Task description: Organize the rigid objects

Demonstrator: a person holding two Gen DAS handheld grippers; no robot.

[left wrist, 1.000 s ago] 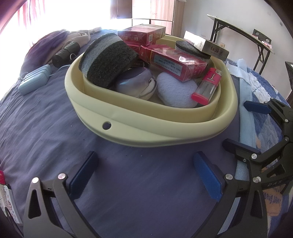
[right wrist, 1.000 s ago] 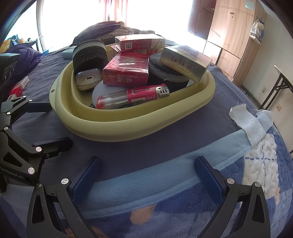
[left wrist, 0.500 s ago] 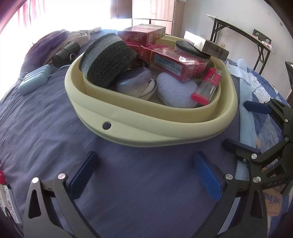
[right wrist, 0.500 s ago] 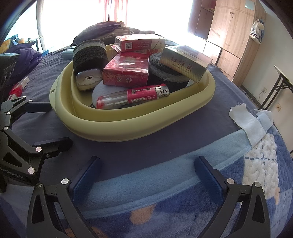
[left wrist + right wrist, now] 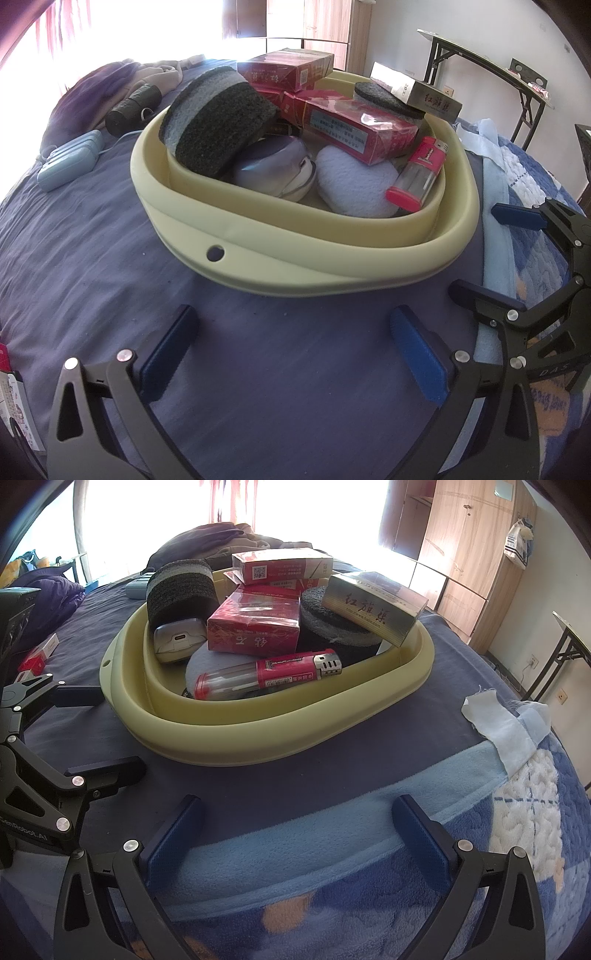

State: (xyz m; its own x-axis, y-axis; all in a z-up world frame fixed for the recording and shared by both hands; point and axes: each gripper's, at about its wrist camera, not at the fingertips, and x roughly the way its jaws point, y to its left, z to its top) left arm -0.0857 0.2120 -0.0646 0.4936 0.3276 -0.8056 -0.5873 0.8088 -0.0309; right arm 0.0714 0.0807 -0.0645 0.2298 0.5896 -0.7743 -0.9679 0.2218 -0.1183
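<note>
left view: a purple bedsheet (image 5: 92,266) under a bright window; the yellow basin (image 5: 295,266) sits ahead of the left gripper (image 5: 295,343), whose jaws are spread and empty. in the basin, the red lighter (image 5: 419,173) runs lengthwise away from the camera.

right view: a wardrobe (image 5: 461,554) behind the basin (image 5: 258,738); the lighter (image 5: 269,675) lies crosswise, metal cap rightward. the right gripper (image 5: 295,827) is spread wide, empty, over a blue blanket (image 5: 332,849).

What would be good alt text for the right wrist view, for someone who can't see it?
A pale yellow plastic basin on a blue bedspread is heaped with red cartons, a gold box, dark sponges and a red lighter. The open right gripper is in front, holding nothing.
</note>
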